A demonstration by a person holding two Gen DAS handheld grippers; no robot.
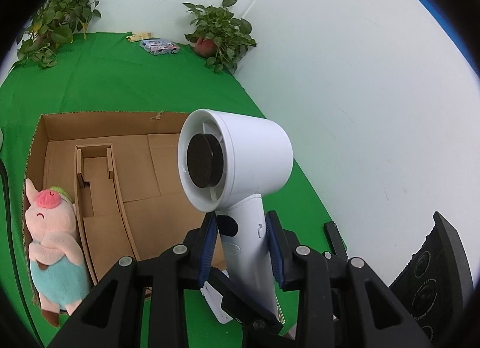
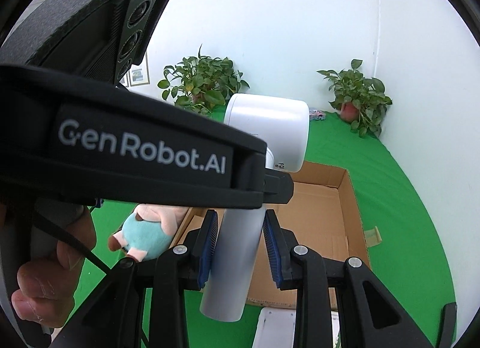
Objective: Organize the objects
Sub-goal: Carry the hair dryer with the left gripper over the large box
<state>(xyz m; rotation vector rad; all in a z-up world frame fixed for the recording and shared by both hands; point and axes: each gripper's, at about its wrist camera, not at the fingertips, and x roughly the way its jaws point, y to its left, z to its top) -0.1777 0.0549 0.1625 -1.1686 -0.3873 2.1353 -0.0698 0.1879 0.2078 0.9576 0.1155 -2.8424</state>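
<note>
Both claws hold one white hair dryer above the open cardboard box.

The left claw [image 1: 241, 246] is clamped on the handle of the hair dryer [image 1: 237, 165] just below its barrel, and the right claw [image 2: 240, 243] is clamped on the same handle lower down, probably so the top-heavy head cannot swing. It hangs clear of the green table [image 1: 120, 90], near the right side of the cardboard box [image 1: 99, 126], whose wide right section lies bare. A plush pig [image 1: 52, 237] already fills the narrow left compartment, likely leaving that roomier space for the dryer.
</note>
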